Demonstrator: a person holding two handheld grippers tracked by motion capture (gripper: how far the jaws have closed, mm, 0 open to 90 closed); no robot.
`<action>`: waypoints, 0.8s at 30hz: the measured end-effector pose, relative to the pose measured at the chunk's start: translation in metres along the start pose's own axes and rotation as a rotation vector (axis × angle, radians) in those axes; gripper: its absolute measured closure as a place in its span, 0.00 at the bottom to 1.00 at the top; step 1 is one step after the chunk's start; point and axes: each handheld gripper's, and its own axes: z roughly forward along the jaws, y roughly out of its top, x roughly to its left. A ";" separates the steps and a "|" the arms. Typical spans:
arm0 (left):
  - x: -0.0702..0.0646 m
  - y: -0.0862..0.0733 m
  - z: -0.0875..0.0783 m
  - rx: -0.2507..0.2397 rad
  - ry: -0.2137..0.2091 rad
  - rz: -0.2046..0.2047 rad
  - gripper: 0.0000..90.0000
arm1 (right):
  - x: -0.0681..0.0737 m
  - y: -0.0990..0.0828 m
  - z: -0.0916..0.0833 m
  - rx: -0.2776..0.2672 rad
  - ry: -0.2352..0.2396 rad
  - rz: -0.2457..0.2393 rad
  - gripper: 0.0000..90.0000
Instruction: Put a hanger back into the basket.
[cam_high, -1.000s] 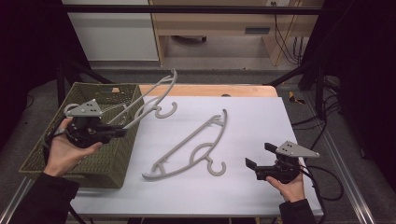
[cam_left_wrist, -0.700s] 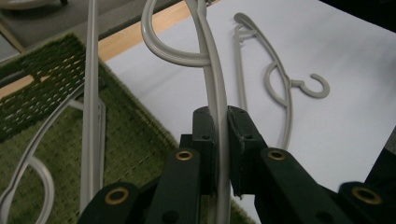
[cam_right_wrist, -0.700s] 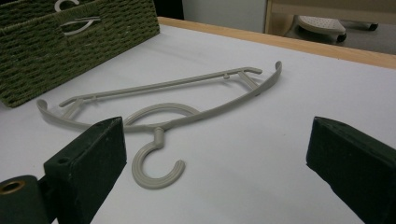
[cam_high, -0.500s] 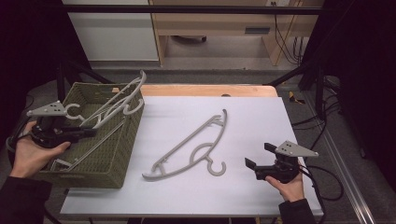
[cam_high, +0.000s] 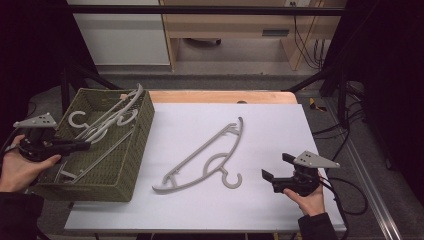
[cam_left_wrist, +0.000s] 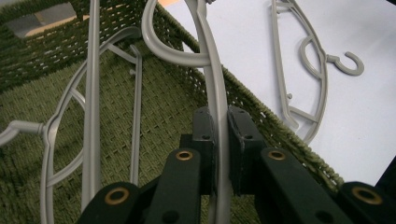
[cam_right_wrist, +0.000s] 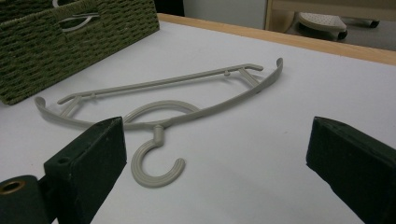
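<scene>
Grey plastic, a clothes hanger runs straight up between the fingers of the left gripper, which are clamped on its thin arm; the pads press it from both sides in the left gripper view. The hanger lies slanted inside the green woven basket at the left end of the bench, its far end poking over the basket's back rim. Beside it in the basket lie other grey hangers.

A second hanger lies flat on the white bench top, hook toward the person. The right gripper rests just beside it, to its right, fingers spread wide with nothing between them; in the right gripper view the hook sits ahead of the left-hand finger, not touching it.

Against the frames from a second ago, the left hand has drawn out to the left, from over the basket to beyond its left wall, and the gripped hanger has sunk from above the basket's right rim down into it. The right gripper and the hanger on the bench have not shifted.
</scene>
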 end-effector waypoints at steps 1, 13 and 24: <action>0.001 -0.001 0.000 -0.005 0.001 -0.005 0.92 | 0.000 0.000 0.000 0.001 0.000 -0.001 0.06; -0.003 -0.017 -0.002 -0.027 -0.020 0.027 0.91 | 0.001 0.000 0.000 0.008 0.005 -0.001 0.06; 0.002 -0.029 0.007 -0.027 -0.057 0.014 0.91 | 0.001 -0.001 0.002 0.010 0.001 -0.001 0.06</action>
